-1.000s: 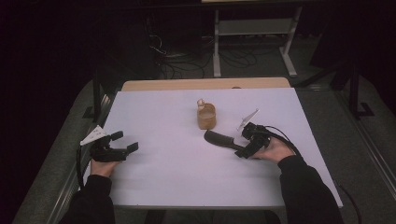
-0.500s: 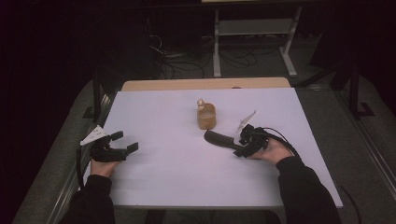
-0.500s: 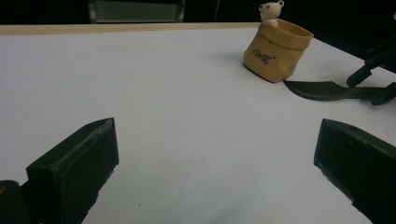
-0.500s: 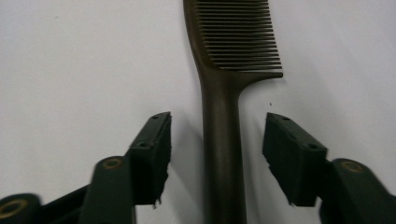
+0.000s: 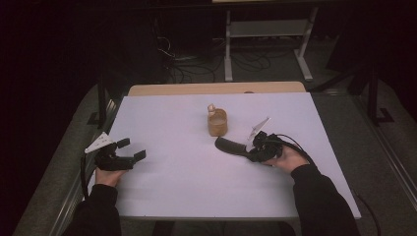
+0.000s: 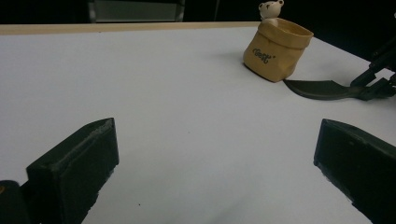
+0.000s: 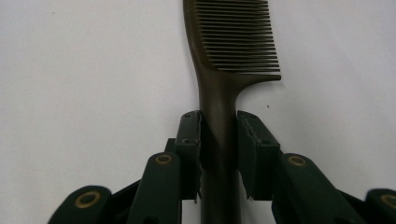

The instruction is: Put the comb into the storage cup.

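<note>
A dark comb [image 5: 228, 146] lies flat on the white table [image 5: 172, 191], its toothed head pointing left. My right gripper [image 5: 251, 150] sits low at its handle. In the right gripper view the handle of the comb [image 7: 233, 42] runs between the jaws of the right gripper [image 7: 218, 126]. These jaws have just been closing, and the pads now sit against both sides of the handle. My left gripper [image 5: 132, 148] rests near the table's left edge, open and empty. In its own view the left gripper [image 6: 217, 140] has bare table between wide-set jaws, with the comb [image 6: 322, 88] far off.
A tan pouch-shaped cup [image 5: 217, 123] with a small bear figure on its rim stands upright just behind the comb's head; it is also in the left gripper view [image 6: 278, 53]. A wooden strip runs along the table's far edge [image 5: 216, 88]. Metal frames and cables lie beyond.
The right gripper's jaws have drawn in around the comb handle. Both hands and the comb have stayed where they were.
</note>
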Demonstrator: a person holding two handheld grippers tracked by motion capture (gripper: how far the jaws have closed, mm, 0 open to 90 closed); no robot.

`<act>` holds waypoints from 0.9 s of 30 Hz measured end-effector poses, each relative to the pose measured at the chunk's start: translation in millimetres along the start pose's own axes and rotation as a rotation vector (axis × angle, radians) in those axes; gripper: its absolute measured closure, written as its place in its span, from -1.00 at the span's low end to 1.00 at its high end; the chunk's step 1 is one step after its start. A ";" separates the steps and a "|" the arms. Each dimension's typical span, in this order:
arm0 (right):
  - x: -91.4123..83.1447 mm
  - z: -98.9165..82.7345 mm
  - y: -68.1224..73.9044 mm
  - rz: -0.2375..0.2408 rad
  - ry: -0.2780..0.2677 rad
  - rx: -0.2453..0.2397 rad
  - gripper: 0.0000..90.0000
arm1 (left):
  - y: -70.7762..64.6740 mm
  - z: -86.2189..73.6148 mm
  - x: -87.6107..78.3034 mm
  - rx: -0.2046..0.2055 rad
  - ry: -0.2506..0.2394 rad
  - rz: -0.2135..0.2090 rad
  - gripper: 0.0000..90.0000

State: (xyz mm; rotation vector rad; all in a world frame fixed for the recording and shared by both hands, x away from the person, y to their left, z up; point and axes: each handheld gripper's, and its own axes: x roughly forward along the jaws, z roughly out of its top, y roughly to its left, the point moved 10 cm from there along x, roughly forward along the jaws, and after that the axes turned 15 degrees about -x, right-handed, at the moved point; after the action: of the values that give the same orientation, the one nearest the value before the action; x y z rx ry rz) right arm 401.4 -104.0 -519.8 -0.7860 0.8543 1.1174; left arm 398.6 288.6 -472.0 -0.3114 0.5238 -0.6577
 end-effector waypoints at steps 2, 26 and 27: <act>-0.1 0.4 1.2 0.003 0.001 -0.010 0.58 | 0.1 -0.1 0.1 -0.001 0.001 -0.001 -1.00; -22.1 10.0 10.6 -0.047 -0.032 -0.021 0.59 | -2.3 -1.3 0.1 0.002 0.009 -0.002 -1.00; -24.0 11.0 10.3 -0.052 -0.038 -0.024 0.59 | -2.4 -0.9 -0.1 -0.002 0.005 -0.003 -1.00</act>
State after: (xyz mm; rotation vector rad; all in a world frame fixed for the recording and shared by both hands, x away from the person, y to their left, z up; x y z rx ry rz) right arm 388.5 -102.0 -494.6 -0.7997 0.7861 1.0953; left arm 396.9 286.8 -471.7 -0.3124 0.5292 -0.6615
